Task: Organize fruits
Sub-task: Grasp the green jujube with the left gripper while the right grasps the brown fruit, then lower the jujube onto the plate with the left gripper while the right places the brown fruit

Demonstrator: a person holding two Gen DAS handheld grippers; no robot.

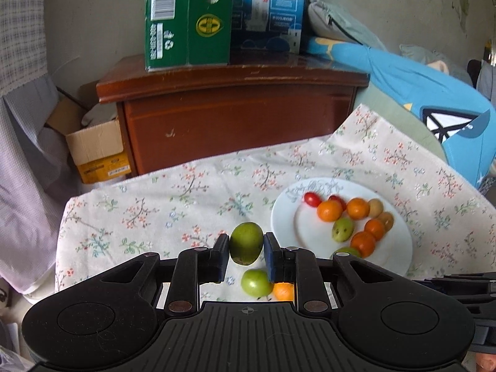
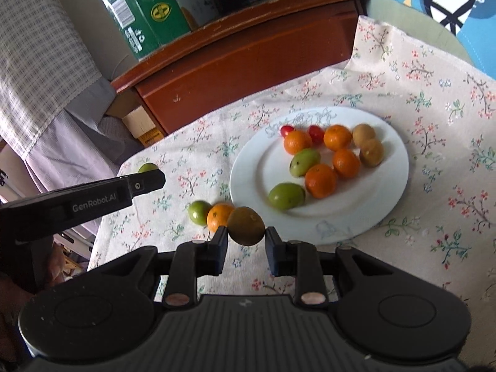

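Observation:
My left gripper [image 1: 246,252] is shut on a green oval fruit [image 1: 246,243], held above the floral cloth, left of the white plate [image 1: 285,217]. My right gripper [image 2: 245,238] is shut on a brown-olive fruit [image 2: 246,225], held just off the plate's [image 2: 248,167] near-left rim. The plate holds several oranges, green fruits, brown fruits and two cherry tomatoes. On the cloth lie a round green fruit [image 2: 199,212] and an orange [image 2: 219,215], side by side; they also show in the left wrist view, the green fruit [image 1: 255,282] and the orange [image 1: 283,291]. The left gripper appears in the right wrist view [image 2: 145,183], its green fruit peeking above it.
A brown wooden cabinet [image 1: 235,105] stands behind the cloth-covered table, with a green box [image 1: 186,18] and a blue box [image 1: 266,9] on top. A cardboard box [image 1: 96,148] sits on the floor at left. Blue bedding [image 1: 434,93] lies at right.

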